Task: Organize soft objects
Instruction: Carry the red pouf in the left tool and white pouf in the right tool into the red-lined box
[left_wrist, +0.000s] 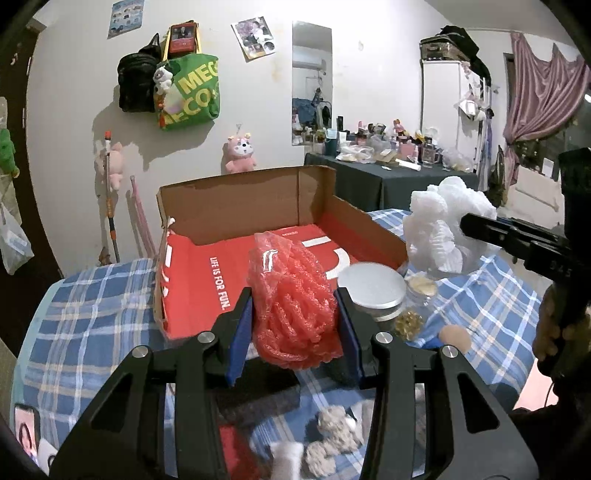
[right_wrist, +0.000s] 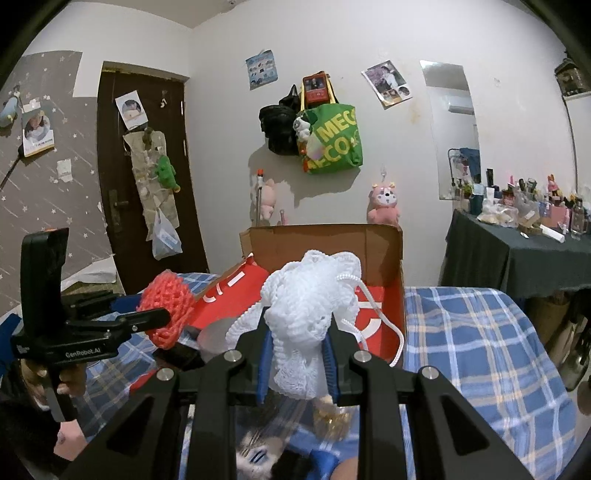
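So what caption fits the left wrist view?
Left tongs gripping red foam netting before an open cardboard box.

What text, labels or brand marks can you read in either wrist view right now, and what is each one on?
"LIFE IS FOR FUN." on the red box lining.
"GenRobot.AI" on the left gripper body, seen in the right wrist view.
"MEG" over "AECO", cut off, on the green tote bag hanging on the wall.
Wall posters, the photo sheet and the dresser bottles: too small to read.

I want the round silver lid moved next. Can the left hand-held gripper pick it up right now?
Probably not: the left hand-held gripper is already shut on the red foam net, though the round silver lid lies uncovered just beyond.
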